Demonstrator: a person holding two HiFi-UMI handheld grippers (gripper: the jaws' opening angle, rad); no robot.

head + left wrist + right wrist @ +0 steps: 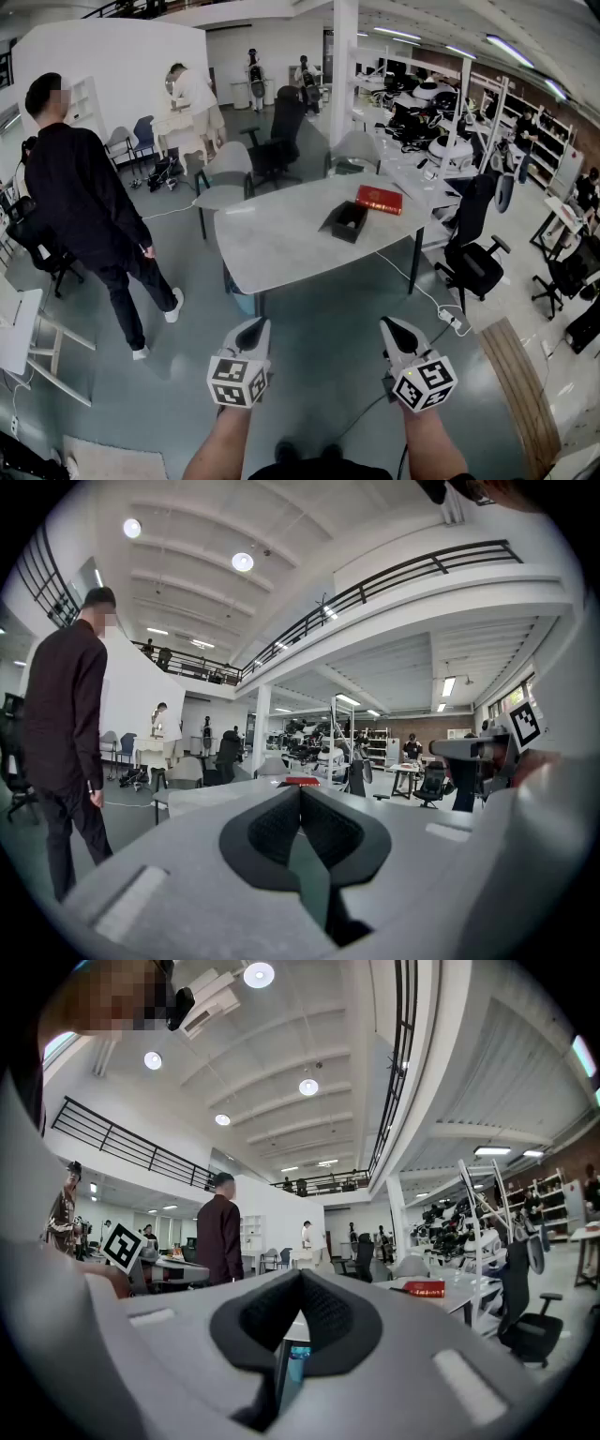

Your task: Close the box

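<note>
A small black box [347,221] stands open on the grey table [281,246], with a flat red lid or case [379,199] lying just behind it. Both grippers are held low over the floor, well short of the table. My left gripper [251,330] points toward the table, its jaws shut with nothing between them [300,791]. My right gripper [394,330] is beside it, jaws also together and empty [300,1275]. The red case [302,781] shows small above the left jaws and to the right in the right gripper view [424,1288].
A person in black [84,206] stands on the floor left of the table. A grey chair [225,173] sits behind the table and a black office chair [473,255] at its right end. A cable and power strip [450,322] lie on the floor.
</note>
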